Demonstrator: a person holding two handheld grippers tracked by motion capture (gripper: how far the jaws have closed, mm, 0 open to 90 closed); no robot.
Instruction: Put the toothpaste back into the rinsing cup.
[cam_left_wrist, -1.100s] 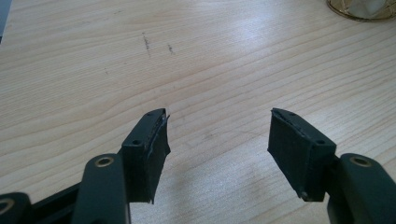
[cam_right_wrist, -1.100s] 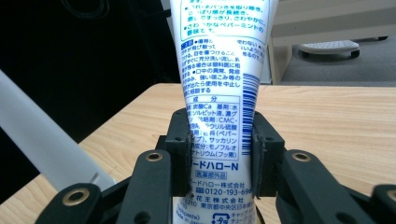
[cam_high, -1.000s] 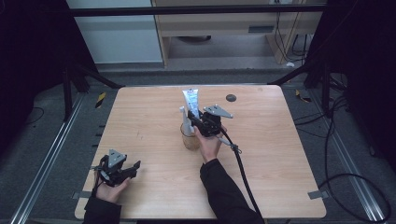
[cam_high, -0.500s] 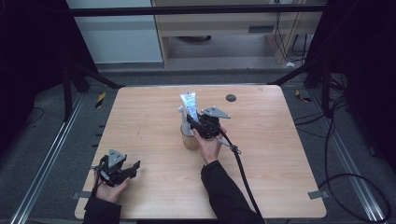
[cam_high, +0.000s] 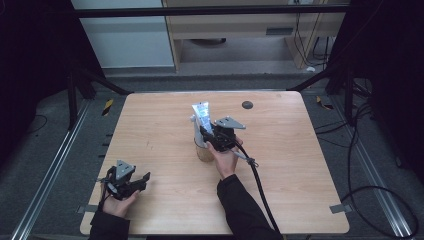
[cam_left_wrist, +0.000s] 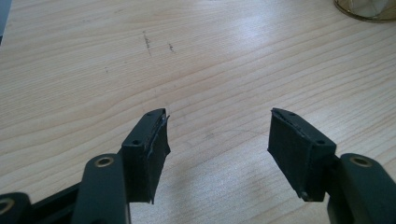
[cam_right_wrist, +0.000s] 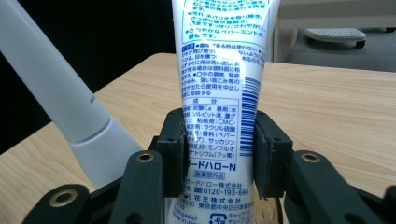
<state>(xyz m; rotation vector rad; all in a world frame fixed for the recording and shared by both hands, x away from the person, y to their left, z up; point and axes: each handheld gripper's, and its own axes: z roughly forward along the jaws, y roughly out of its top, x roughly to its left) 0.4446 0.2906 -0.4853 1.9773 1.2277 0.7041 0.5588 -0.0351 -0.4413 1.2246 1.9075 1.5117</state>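
A light wooden table (cam_high: 150, 125) with rounded corners is seen. A cup (cam_high: 202, 151) is stood near its middle, its gold-rimmed base (cam_left_wrist: 366, 11) resting on the wood. A small dark round spot (cam_high: 247, 104) is set near the far edge. Faint dark scuffs (cam_left_wrist: 148, 41) are marked on the grain.

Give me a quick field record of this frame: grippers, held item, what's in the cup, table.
right gripper: jaws shut on the toothpaste tube
tube pose: upright, lower end in the cup
also in cup: white toothbrush handle, leaning
left gripper: open, holds nothing, near the table's front left
table: wooden, small dark round object at the far edge
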